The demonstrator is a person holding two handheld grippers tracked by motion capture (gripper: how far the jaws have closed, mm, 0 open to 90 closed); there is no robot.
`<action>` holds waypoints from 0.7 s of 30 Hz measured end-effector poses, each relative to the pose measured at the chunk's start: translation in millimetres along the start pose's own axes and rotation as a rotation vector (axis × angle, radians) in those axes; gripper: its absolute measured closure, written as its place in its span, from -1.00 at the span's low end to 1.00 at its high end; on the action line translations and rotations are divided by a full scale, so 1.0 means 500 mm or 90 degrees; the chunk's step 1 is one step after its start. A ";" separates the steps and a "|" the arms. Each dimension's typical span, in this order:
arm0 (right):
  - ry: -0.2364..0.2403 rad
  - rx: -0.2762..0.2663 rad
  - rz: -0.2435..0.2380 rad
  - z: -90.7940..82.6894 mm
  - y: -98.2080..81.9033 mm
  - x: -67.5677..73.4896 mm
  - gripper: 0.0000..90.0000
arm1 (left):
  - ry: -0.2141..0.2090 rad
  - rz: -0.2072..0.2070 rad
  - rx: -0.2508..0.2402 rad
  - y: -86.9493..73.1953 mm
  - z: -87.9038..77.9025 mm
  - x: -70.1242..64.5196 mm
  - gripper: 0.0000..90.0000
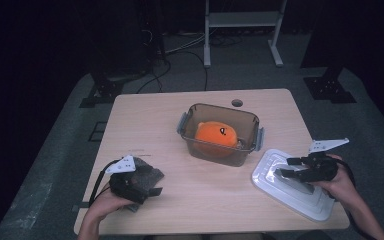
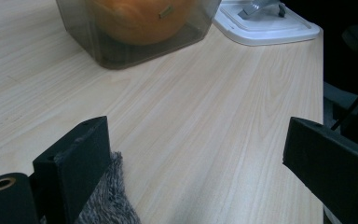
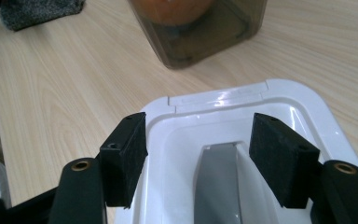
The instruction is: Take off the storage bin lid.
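Right gripper (image 1: 286, 167) hangs over the white lid (image 1: 290, 184) near the desk's (image 1: 145, 115) right front corner, jaws spread and straddling the lid's grey centre handle (image 3: 223, 184), pads not touching it yet. Step in hand looks like picking up the lid to cover the clear container (image 1: 220, 134), which sits mid-desk toward the far edge with an orange plush toy (image 1: 216, 135) inside. To do it well: bring the jaws down level so both pads land on the handle's sides, squeeze squarely, lift straight up so the lid doesn't tilt or slide off the front edge, then line its corners up with the container's rim and side latches before pressing. Left gripper (image 1: 152, 187) rests near the left front corner, jaws wide apart with nothing pinched; a grey fuzzy cloth (image 2: 107, 198) lies against the inner face of one jaw, touching but not clamped. Hard to tell: the handle's lower end is cut off at the bottom of the right gripper view, the gap between pads and lid surface can't be judged, the toy's shape is blurred through the tinted walls, and the cloth is mostly covered by the left hand (image 1: 111, 204) in the high view.
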State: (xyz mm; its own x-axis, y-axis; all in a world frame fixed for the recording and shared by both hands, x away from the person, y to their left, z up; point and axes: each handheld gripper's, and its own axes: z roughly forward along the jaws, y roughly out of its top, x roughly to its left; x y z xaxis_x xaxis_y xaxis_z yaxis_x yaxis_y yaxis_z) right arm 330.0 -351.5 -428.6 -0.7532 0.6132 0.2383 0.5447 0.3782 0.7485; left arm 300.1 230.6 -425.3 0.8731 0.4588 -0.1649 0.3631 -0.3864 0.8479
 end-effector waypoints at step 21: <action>-0.036 0.001 0.012 0.000 -0.059 -0.004 -0.02 | -0.002 0.004 0.002 0.001 0.003 -0.001 -0.85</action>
State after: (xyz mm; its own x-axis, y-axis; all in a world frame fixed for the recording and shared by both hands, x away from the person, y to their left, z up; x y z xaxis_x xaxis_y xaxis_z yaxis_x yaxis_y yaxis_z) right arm 315.6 -364.0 -451.0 -0.7213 0.6577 0.2170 0.5587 0.3674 0.7436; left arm 300.2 229.0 -425.7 0.8765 0.4534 -0.1616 0.3590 -0.3922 0.8469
